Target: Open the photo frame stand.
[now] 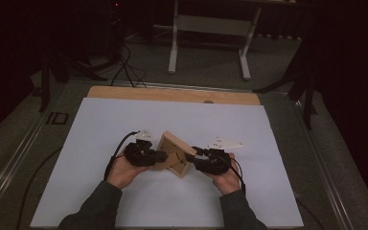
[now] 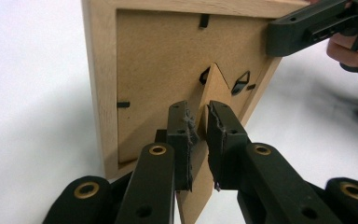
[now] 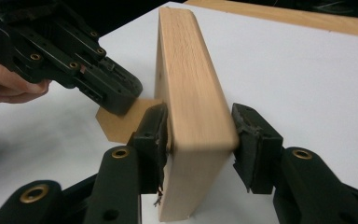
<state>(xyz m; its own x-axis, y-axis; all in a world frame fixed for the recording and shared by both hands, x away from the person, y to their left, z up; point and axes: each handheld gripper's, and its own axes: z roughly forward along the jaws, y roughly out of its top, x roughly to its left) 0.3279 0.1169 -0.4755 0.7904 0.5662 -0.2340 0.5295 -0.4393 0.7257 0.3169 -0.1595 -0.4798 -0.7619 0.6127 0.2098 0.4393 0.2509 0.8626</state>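
Picture frame [image 1: 174, 154] between 2 clamping grippers.

The desk [image 1: 124, 93] has a light wooden top, exposed as a strip along its far edge. A large white rectangular sheet [image 1: 124, 201] covers the remainder of the top. A small dark round mark [image 1: 208, 101] sits on the wooden strip, right of centre. A metal rail [image 1: 14, 153] borders the desk on the left. A white metal frame stand with two legs [image 1: 211, 28] occupies the grey floor [image 1: 206, 72] beyond the desk. Black cables [image 1: 124, 67] lie on the floor at far left, next to dark tripod legs [image 1: 62, 64]. Another dark stand [image 1: 306, 88] is positioned at far right.
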